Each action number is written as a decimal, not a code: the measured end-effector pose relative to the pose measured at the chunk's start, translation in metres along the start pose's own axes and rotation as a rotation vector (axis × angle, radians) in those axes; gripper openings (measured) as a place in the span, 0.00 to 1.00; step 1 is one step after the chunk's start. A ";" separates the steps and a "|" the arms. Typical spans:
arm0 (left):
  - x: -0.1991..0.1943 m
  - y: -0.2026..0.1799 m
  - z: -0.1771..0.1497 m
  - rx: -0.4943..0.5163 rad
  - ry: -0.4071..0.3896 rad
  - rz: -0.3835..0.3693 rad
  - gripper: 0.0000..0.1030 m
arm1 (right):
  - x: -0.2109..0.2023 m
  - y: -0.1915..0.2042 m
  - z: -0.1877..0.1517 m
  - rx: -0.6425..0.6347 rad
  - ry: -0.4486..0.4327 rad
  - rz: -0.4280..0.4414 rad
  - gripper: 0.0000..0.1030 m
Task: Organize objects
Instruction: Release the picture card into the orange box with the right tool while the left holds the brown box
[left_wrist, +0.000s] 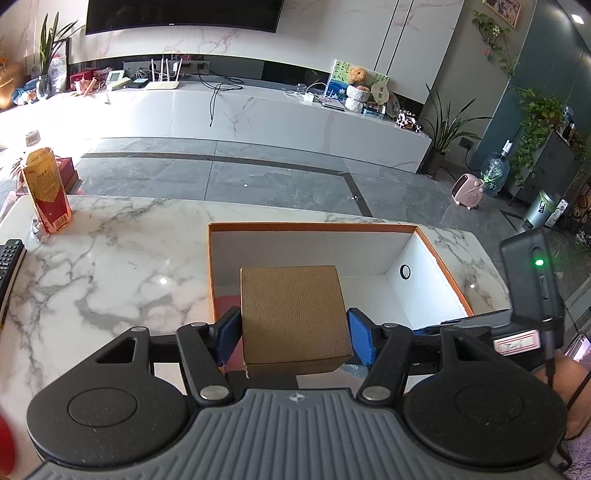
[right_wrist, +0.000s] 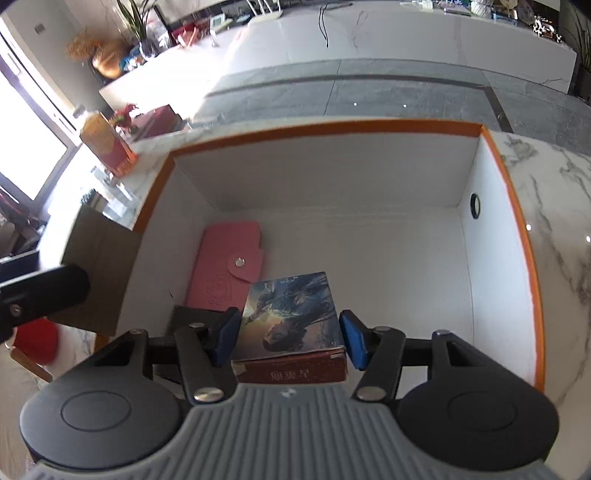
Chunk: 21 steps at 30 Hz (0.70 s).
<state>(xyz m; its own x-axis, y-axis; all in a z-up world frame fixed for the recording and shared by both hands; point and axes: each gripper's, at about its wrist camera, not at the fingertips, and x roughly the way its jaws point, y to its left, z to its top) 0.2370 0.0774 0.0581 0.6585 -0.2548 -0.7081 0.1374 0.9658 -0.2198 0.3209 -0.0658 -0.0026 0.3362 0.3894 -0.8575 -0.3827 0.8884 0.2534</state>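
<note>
Cardboard cube (left_wrist: 293, 317) sits clamped in the left gripper (left_wrist: 293, 338) above the bin (left_wrist: 314, 226). The right gripper (right_wrist: 288, 338) grips a book (right_wrist: 291, 314) inside, beside a pink wallet (right_wrist: 225, 266).

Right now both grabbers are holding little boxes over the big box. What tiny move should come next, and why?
Probably lower the right gripper and set its picture-printed box on the white floor of the orange-rimmed box, beside the pink wallet. It already hangs inside with bare floor around it, while the left gripper holds its brown box near the rim.
</note>
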 end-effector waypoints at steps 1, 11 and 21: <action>0.001 0.000 0.000 0.000 0.003 -0.004 0.69 | 0.007 0.001 0.001 -0.004 0.024 -0.006 0.59; 0.017 0.005 0.004 -0.005 0.027 -0.005 0.69 | 0.049 0.004 0.007 0.038 0.161 0.020 0.59; 0.026 0.003 0.003 0.005 0.045 -0.014 0.69 | 0.074 0.007 0.001 0.049 0.281 0.056 0.59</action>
<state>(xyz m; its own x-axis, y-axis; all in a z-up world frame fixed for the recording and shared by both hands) 0.2568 0.0742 0.0404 0.6224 -0.2704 -0.7345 0.1501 0.9623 -0.2270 0.3441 -0.0304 -0.0635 0.0615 0.3616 -0.9303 -0.3496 0.8808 0.3193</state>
